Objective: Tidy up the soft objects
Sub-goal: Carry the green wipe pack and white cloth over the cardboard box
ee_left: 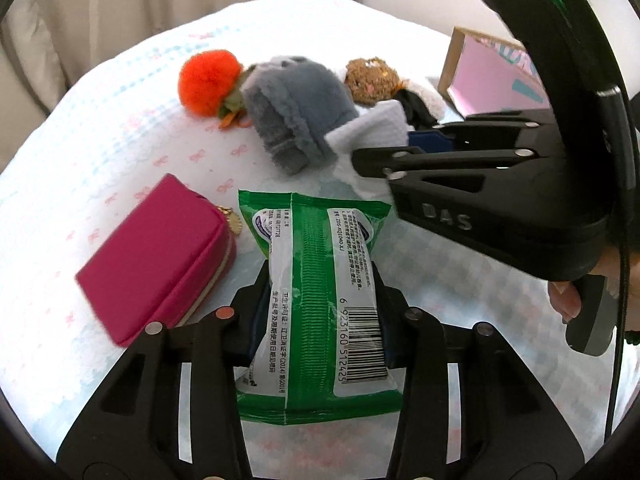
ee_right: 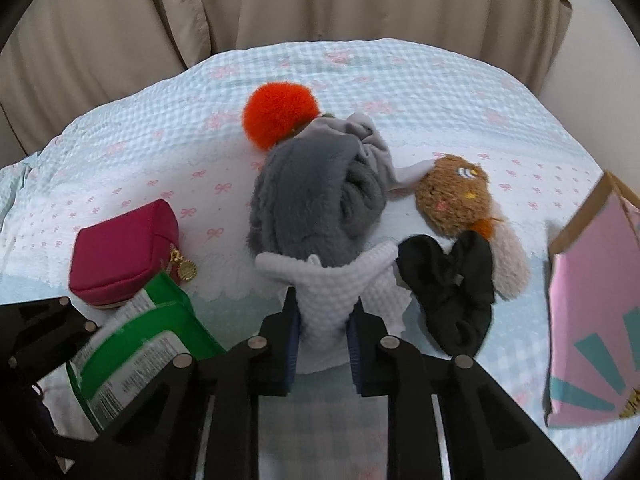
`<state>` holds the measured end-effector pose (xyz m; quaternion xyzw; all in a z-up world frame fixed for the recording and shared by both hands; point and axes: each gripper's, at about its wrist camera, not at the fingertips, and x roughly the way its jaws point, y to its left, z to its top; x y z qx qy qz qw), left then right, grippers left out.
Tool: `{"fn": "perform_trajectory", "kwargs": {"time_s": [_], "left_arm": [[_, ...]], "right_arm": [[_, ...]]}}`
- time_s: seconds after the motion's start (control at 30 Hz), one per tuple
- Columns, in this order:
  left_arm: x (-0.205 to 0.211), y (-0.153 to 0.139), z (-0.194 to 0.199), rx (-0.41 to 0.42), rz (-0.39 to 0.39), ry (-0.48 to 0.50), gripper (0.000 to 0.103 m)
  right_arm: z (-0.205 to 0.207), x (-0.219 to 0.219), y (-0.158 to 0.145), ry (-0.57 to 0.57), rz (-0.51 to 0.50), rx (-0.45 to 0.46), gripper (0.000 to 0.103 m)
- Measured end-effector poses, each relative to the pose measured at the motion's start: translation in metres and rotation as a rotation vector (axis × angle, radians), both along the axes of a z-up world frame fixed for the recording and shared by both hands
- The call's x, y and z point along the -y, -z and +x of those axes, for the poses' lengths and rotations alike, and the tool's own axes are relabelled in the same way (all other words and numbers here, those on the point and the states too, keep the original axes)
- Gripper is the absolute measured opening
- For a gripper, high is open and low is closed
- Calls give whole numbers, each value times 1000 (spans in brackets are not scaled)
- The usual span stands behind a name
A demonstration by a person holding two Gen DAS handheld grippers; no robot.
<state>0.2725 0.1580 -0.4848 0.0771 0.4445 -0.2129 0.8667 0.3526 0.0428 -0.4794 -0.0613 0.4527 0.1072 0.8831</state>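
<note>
My left gripper [ee_left: 320, 300] is shut on a green and white tissue pack [ee_left: 320, 296], held above the bed; the pack also shows in the right wrist view [ee_right: 136, 352]. My right gripper [ee_right: 324, 320] is shut on a white waffle-knit cloth [ee_right: 332, 288], which also shows in the left wrist view [ee_left: 376, 128]. Beyond it lie a grey fluffy item [ee_right: 308, 192], an orange pompom [ee_right: 280, 114], a brown plush toy [ee_right: 454, 196] and a black scrunchie [ee_right: 456, 292]. A magenta pouch [ee_left: 160, 256] lies left of the tissue pack.
The bed has a light blue checked cover with pink bows [ee_right: 400, 80]. A pink cardboard box [ee_right: 592, 312] stands at the right. Beige curtains [ee_right: 320, 0] hang behind the bed. The right gripper body [ee_left: 500, 184] crosses the left wrist view.
</note>
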Motion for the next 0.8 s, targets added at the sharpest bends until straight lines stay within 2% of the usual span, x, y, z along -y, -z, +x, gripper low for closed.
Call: {"fn": "perform_trajectory", "kwargs": {"time_s": [0.17, 0.3, 0.6, 0.8], "left_arm": [[-10, -27, -2, 6, -24, -30, 38], [-18, -62, -10, 31, -43, -61, 38], [-21, -172, -38, 108, -83, -115, 38], [3, -245, -54, 164, -108, -117, 38]], "right_arm": [[-13, 5, -29, 22, 12, 29, 19], [-24, 10, -61, 56, 34, 53, 19], [-66, 29, -160, 110, 72, 152, 19], [-98, 57, -222, 153, 86, 200, 19]]}}
